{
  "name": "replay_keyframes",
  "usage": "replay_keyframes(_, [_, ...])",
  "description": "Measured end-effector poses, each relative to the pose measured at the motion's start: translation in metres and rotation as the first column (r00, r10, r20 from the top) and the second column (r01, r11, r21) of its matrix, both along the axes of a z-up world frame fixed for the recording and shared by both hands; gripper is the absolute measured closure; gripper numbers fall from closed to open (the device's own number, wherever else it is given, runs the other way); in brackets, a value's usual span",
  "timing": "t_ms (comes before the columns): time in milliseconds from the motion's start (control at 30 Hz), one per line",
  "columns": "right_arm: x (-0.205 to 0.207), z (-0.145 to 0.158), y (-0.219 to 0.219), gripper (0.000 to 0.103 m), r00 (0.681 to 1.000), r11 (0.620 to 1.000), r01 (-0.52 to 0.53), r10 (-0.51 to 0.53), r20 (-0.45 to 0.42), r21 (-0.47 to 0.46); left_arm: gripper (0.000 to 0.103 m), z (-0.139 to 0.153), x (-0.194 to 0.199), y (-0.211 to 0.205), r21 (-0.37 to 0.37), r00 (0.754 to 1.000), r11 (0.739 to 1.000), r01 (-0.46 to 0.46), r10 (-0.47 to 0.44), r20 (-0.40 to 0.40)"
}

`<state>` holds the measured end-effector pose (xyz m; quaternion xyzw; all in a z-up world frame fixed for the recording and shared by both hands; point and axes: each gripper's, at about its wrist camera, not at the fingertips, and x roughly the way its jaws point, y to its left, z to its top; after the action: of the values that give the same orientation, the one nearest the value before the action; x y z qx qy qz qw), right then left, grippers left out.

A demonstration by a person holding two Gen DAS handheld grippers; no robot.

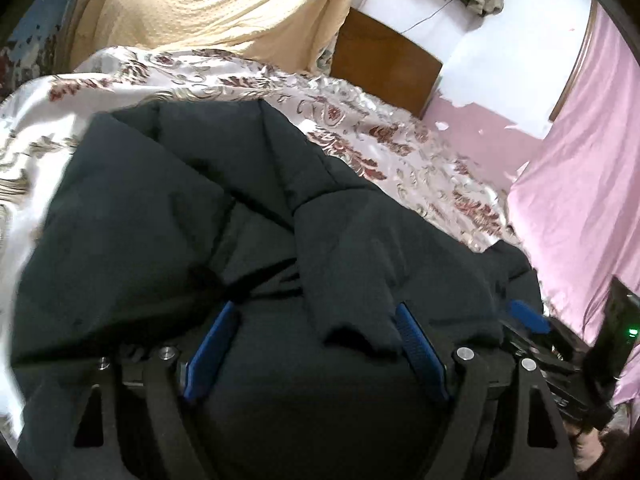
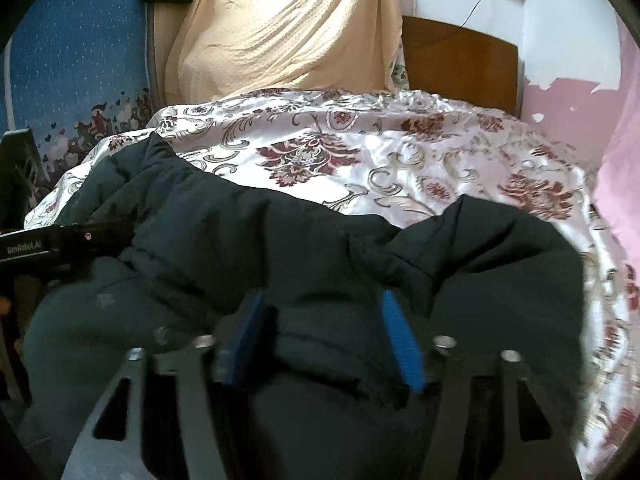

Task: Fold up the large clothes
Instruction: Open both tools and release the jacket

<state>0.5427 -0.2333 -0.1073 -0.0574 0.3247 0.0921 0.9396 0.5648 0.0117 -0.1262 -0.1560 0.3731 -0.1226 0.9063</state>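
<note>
Black puffy coat [image 1: 240, 208] lying on the flowery bed cover [image 2: 400, 152], I see my left gripper [image 1: 316, 312] spread wide over a coat fold, my right gripper [image 2: 322, 300] spread wide over bunched coat too, yellow cloth [image 2: 288, 28] hanging behind.

Both wrist cameras sit close above the black jacket [image 1: 248, 216], facing the far headboard [image 2: 460, 60]; both share the floral bedspread [image 2: 360, 152].
</note>
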Motion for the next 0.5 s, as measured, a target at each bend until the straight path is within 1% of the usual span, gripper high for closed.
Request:
replay_keyframes(33, [-0.006, 0.003, -0.001, 0.033, 1.000, 1.000, 0.005, -0.005, 0.002, -0.004, 0.020, 0.004, -0.004, -0.002, 0.031, 1.000, 1.000, -0.002, 0.003, -0.009])
replay_keyframes(67, [-0.015, 0.008, -0.001, 0.032, 1.000, 1.000, 0.001, -0.001, 0.000, 0.007, 0.019, 0.009, -0.010, -0.003, 0.055, 1.000, 0.998, -0.002, 0.003, -0.013])
replay_keyframes(100, [-0.023, 0.012, -0.003, 0.032, 1.000, 1.000, -0.007, 0.007, -0.006, 0.024, 0.019, 0.014, -0.017, -0.002, 0.072, 1.000, 0.997, -0.002, 0.003, -0.013])
replay_keyframes(133, [-0.028, 0.014, -0.004, 0.032, 1.000, 0.999, -0.007, 0.008, -0.010, 0.031, 0.019, 0.017, -0.024, -0.001, 0.074, 1.000, 0.997, -0.005, 0.006, -0.012])
replay_keyframes(167, [-0.036, 0.018, -0.005, 0.032, 1.000, 0.999, -0.004, 0.005, -0.019, 0.040, 0.019, 0.020, -0.030, 0.002, 0.068, 1.000, 0.998, -0.008, 0.009, -0.007])
replay_keyframes(233, [-0.050, 0.025, -0.009, 0.030, 1.000, 0.998, -0.005, 0.007, -0.021, 0.066, 0.014, 0.028, -0.047, 0.008, 0.047, 1.000, 0.999, -0.024, 0.024, 0.001])
replay_keyframes(267, [-0.058, 0.029, -0.009, 0.026, 1.000, 0.997, -0.008, 0.009, -0.021, 0.077, 0.009, 0.030, -0.052, 0.011, 0.042, 1.000, 0.999, -0.029, 0.029, -0.005])
replay_keyframes(300, [-0.065, 0.032, -0.009, 0.024, 1.000, 0.997, -0.008, 0.010, -0.019, 0.080, 0.005, 0.033, -0.060, 0.014, 0.034, 0.999, 0.999, -0.042, 0.042, -0.020])
replay_keyframes(367, [-0.082, 0.040, -0.009, 0.022, 1.000, 0.997, -0.008, 0.009, -0.012, 0.078, 0.002, 0.039, -0.073, 0.018, 0.023, 0.998, 0.998, -0.056, 0.057, -0.036])
replay_keyframes(433, [-0.095, 0.047, -0.010, 0.020, 1.000, 0.996, -0.015, 0.016, -0.007, 0.082, 0.000, 0.047, -0.086, 0.019, 0.014, 0.998, 0.998, -0.066, 0.066, -0.024])
replay_keyframes(500, [-0.110, 0.059, -0.010, 0.016, 1.000, 0.997, -0.013, 0.013, 0.001, 0.081, 0.000, 0.058, -0.105, 0.020, 0.019, 0.998, 0.998, -0.065, 0.065, 0.002])
